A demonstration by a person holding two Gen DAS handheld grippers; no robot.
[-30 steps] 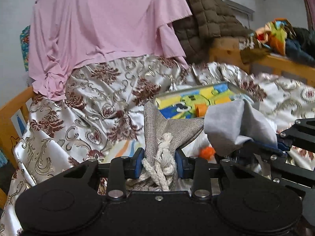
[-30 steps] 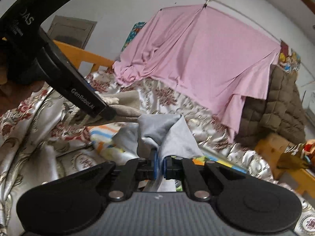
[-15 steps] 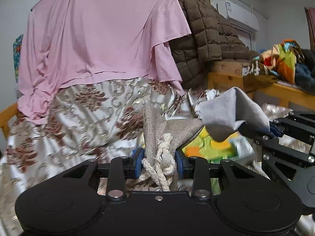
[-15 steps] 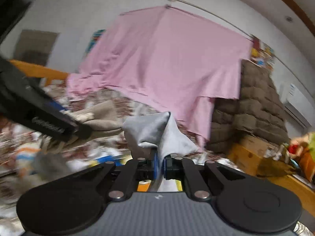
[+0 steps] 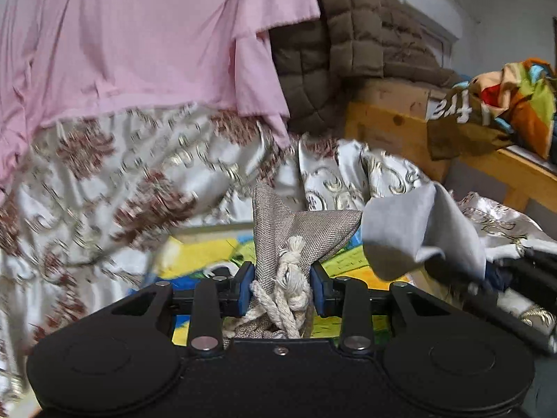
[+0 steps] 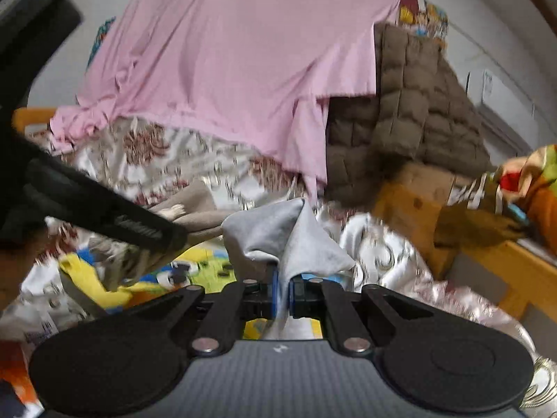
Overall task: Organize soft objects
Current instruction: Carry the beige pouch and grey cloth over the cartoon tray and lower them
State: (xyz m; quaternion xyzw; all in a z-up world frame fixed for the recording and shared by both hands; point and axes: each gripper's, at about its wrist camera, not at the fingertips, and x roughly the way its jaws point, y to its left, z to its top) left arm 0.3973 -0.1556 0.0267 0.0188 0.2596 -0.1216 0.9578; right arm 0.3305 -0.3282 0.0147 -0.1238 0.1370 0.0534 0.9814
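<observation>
- While raised above a floral satin bedspread (image 5: pixel 104 181), the left gripper (image 5: pixel 281 291) has its fingers clamped on a burlap drawstring pouch (image 5: pixel 296 230).
- Just to its right, the right gripper (image 6: pixel 282 292) pinches a grey cloth (image 6: pixel 278 240) between nearly closed fingers.
- Below both lies a colourful picture box (image 6: pixel 195 271).
- Behind hangs a pink sheet (image 5: pixel 122 41).

1. A lived-in bedroom at home: a satin floral bedspread (image 5: pixel 104 181) spreads out ahead of the left gripper.
2. Beyond it hang a pink sheet (image 6: pixel 243 62) and a brown quilted coat (image 6: pixel 417 111).
3. Off to the right, a wooden bed frame (image 5: pixel 383 122) holds heaped colourful clothes (image 5: pixel 515 94).
</observation>
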